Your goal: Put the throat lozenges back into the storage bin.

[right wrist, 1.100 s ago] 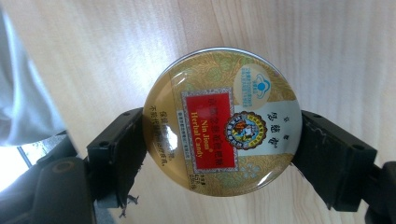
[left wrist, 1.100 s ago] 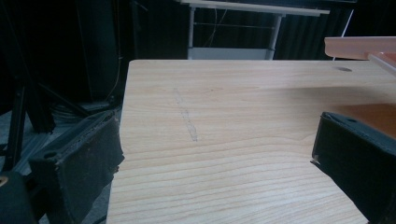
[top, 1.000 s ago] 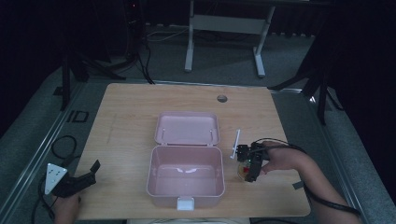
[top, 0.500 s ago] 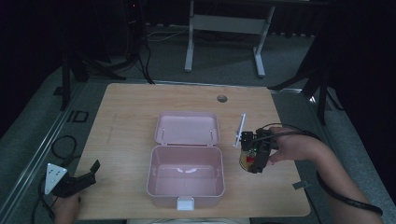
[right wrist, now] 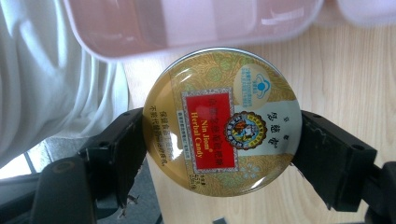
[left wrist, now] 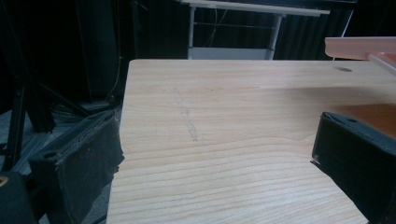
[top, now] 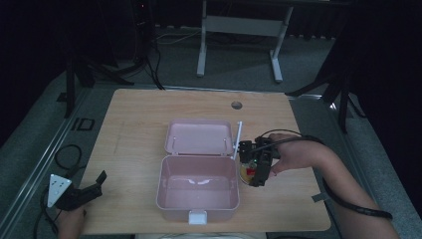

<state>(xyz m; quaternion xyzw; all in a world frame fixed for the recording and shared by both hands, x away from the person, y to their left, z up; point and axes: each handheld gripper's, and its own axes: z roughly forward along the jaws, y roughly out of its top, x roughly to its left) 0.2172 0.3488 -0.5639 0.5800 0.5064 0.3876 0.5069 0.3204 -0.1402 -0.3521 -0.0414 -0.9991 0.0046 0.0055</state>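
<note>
Moved since a second ago: the right gripper (top: 255,172) has been carried a touch toward the near edge with the tin, and the hand has been turned so the tin's face is seen in the right gripper view. The left gripper has been left where it was.

Right gripper: closed on a round candy tin (right wrist: 222,122), pinched edge to edge, one black jaw on each side of the rim. From above it's seen as a yellow-red blob at the jaws (top: 247,172).

Left gripper (top: 82,191): parked at the near left corner of the table (top: 134,124), jaws spread wide, nothing between them, just bare wood ahead in its own view.

Where the tin is: held just beside the right wall of the open pink box (top: 198,189), outside it, not in it yet. Whether it's lifted clear of the table can't be told.

Key relation: the box cavity lies to the gripper's left, right next door, so probably only a short hop over the wall is needed. A white stick (top: 237,140) is lying by the lid (top: 199,137), just beyond the tin.

Nearer hand: the right one, by a lot.
</note>
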